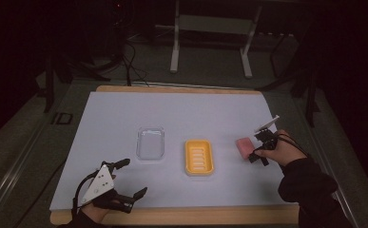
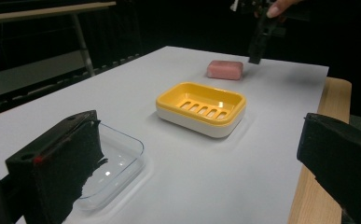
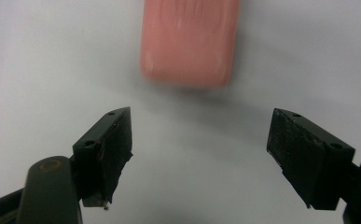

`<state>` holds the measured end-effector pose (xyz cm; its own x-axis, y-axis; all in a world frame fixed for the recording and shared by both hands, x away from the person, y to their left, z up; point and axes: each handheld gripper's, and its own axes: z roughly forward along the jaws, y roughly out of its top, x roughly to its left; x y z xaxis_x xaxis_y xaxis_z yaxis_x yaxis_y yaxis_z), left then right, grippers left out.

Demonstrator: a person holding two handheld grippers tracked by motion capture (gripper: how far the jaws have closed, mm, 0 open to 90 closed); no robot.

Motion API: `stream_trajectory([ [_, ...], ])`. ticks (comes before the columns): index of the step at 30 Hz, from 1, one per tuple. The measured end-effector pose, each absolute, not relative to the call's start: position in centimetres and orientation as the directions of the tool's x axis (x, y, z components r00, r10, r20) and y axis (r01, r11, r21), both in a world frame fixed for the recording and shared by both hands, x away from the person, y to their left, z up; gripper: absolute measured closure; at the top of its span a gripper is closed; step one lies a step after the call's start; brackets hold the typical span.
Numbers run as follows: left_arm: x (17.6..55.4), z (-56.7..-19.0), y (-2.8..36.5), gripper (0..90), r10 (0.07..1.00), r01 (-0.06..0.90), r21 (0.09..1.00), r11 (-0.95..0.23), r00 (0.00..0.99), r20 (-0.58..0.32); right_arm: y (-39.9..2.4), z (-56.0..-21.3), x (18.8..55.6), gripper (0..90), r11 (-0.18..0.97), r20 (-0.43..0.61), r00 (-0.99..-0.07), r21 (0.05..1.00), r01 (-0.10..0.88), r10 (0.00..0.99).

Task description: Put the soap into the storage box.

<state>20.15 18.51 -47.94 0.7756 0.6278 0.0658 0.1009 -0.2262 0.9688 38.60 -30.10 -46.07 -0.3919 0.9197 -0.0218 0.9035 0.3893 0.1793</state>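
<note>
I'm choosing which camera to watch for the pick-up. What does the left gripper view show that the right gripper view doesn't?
The left gripper view alone takes in the yellow soap dish, the clear plastic tray beside its own left claw, the table's wooden edge, and the right claw seen from outside, poised by the soap. The right gripper view alone gives the close look along the right claw: jaws apart, nothing between them, the soap just ahead. Both share the pink soap bar on the white table cover.
</note>
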Motion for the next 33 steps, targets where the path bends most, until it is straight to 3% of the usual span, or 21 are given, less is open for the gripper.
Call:
stream_trajectory([
  [25, 20.1, -48.0, 18.5, 0.5, 0.621, 0.100, 0.967, -0.234, 0.781, 0.070, -28.5, -48.0, 43.4, 22.7, 0.378, 0.001, -0.392, 0.266, 0.887, 0.920],
  [27, 20.1, -48.0, 18.5, 0.6, 0.621, 0.101, 0.967, -0.235, 0.781, 0.069, -28.5, -48.3, 43.4, 26.3, 0.368, 0.010, -0.381, 0.236, 0.899, 0.925],
  [33, 20.1, -48.0, 18.5, 0.5, 0.619, 0.102, 0.966, -0.236, 0.782, 0.068, -28.2, -49.0, 43.7, 26.3, 0.392, -0.002, -0.402, 0.230, 0.891, 0.916],
])
